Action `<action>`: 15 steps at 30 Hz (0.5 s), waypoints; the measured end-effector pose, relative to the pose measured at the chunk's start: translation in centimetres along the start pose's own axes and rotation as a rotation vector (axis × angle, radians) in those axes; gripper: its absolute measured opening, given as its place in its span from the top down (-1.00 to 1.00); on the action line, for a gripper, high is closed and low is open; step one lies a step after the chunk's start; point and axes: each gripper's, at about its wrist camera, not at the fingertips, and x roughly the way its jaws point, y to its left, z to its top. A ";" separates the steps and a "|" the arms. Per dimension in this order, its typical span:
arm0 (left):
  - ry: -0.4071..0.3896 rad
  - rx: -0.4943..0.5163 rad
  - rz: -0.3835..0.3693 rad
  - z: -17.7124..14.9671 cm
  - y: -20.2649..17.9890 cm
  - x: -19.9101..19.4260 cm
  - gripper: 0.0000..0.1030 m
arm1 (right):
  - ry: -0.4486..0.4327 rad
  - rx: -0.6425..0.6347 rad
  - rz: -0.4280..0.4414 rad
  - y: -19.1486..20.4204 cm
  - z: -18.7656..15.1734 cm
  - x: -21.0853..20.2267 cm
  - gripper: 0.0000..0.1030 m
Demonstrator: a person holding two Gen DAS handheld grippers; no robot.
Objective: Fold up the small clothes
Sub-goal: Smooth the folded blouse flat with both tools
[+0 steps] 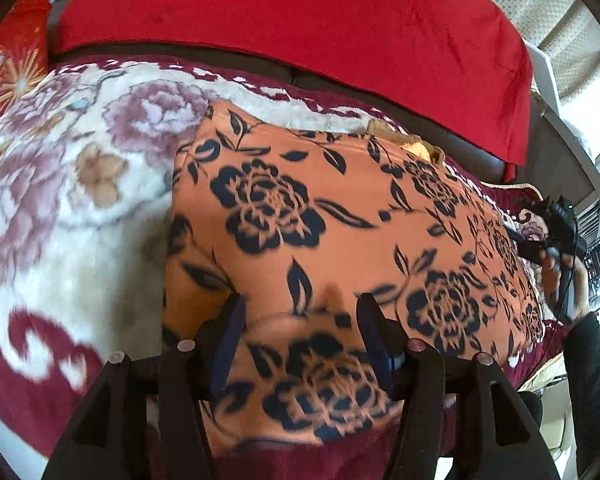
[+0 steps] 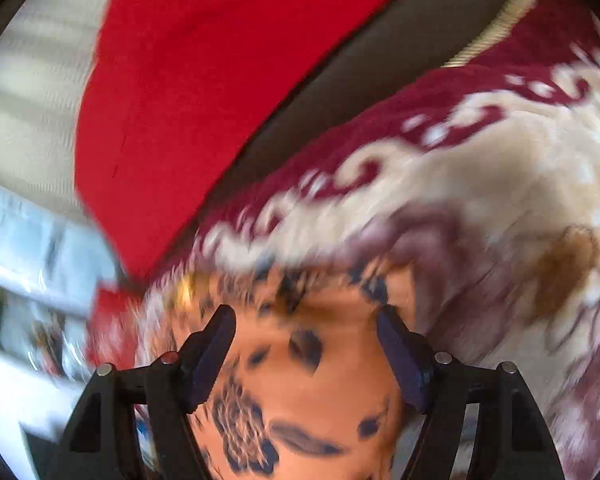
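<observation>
An orange garment with black flower print [image 1: 324, 224] lies spread on a floral blanket [image 1: 60, 216]. My left gripper [image 1: 300, 308] is open, its fingers standing over the garment's near edge, where a fold of cloth bulges between them. My right gripper [image 2: 306, 316] is open over another part of the same garment [image 2: 300, 392]; this view is blurred. In the left wrist view the right gripper [image 1: 556, 236] and the hand holding it show at the garment's far right side.
A bright red blanket [image 1: 284, 20] covers the sofa back behind the garment, also in the right wrist view [image 2: 188, 96]. The cream and maroon floral blanket [image 2: 500, 184] spreads under everything. A red printed cushion [image 1: 12, 60] sits at far left. Curtains [image 1: 540, 4] hang at back right.
</observation>
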 end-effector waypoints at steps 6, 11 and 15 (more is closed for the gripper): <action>-0.092 0.046 -0.030 -1.0 -4.5 -2.0 -0.32 | -0.129 -0.061 0.033 1.4 -5.1 -6.8 -0.51; -0.109 0.098 -0.068 -0.9 -10.2 -1.0 -0.34 | -0.237 0.018 0.075 -0.5 -15.3 -12.6 -0.53; -0.109 0.095 -0.069 -0.8 -13.2 0.6 -0.34 | -0.199 0.171 0.156 -2.8 -22.1 -12.4 -0.53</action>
